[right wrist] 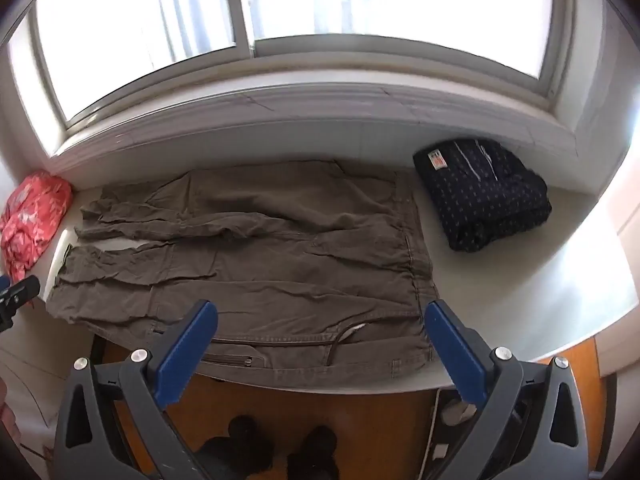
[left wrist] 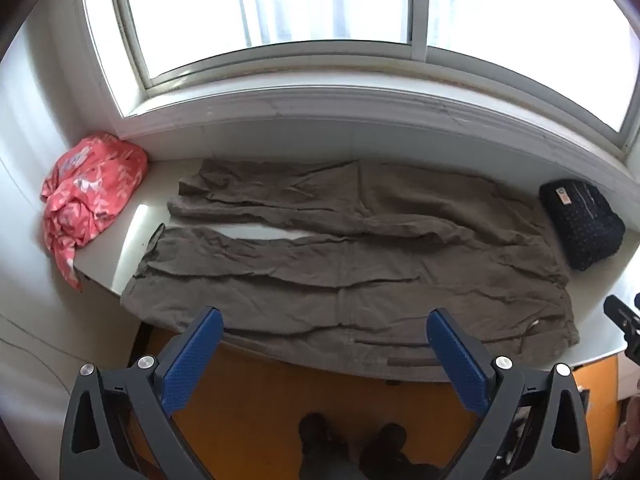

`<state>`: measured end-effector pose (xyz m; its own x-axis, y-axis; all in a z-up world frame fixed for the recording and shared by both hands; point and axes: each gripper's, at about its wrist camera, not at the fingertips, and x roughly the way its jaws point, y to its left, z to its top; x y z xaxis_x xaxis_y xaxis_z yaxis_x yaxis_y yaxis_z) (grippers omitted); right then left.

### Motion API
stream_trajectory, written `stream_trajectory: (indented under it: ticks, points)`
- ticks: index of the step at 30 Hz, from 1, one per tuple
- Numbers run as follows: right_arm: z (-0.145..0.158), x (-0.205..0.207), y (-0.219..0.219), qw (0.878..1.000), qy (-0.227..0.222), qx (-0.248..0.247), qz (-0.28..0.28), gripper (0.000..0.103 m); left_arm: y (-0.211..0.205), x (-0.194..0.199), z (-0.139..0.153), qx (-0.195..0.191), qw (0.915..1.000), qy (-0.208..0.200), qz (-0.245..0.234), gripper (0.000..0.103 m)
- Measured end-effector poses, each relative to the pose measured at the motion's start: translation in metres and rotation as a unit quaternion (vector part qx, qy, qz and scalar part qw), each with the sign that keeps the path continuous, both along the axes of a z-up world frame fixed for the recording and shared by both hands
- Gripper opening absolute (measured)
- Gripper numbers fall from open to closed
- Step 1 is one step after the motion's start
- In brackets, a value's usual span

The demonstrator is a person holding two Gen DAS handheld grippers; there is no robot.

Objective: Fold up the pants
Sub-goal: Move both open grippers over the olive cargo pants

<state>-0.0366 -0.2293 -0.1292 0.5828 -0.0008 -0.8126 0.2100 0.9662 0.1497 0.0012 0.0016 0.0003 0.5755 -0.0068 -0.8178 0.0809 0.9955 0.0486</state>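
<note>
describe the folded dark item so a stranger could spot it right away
Find the white ledge under the big window. At its right end, just past the waistband of the spread brown pants, sits the folded navy garment. It alone is dark with small pale dots, and neatly folded.

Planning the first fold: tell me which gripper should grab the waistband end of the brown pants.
Right. The right gripper hangs open just above the waistband of the brown pants, near the dark folded garment. The left gripper, also open, sits farther toward the legs.
</note>
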Motion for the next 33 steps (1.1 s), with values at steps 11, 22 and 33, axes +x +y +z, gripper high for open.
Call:
stream_trajectory:
  ticks: [11,22,33]
  points:
    - [0.015,-0.003,0.018,0.997,-0.009,-0.042,-0.061,0.101,0.023,0.029,-0.007,-0.028,0.9991,0.009,-0.029,0.103]
    - [0.012,0.010,0.031,0.996,-0.001,-0.044,-0.077,0.101,0.047,0.051,-0.017,-0.048,0.9980,0.021,-0.034,0.103]
    - [0.015,0.014,0.049,0.997,-0.022,-0.046,-0.063,0.101,0.056,0.061,-0.017,-0.052,0.9975,0.013,-0.046,0.103]
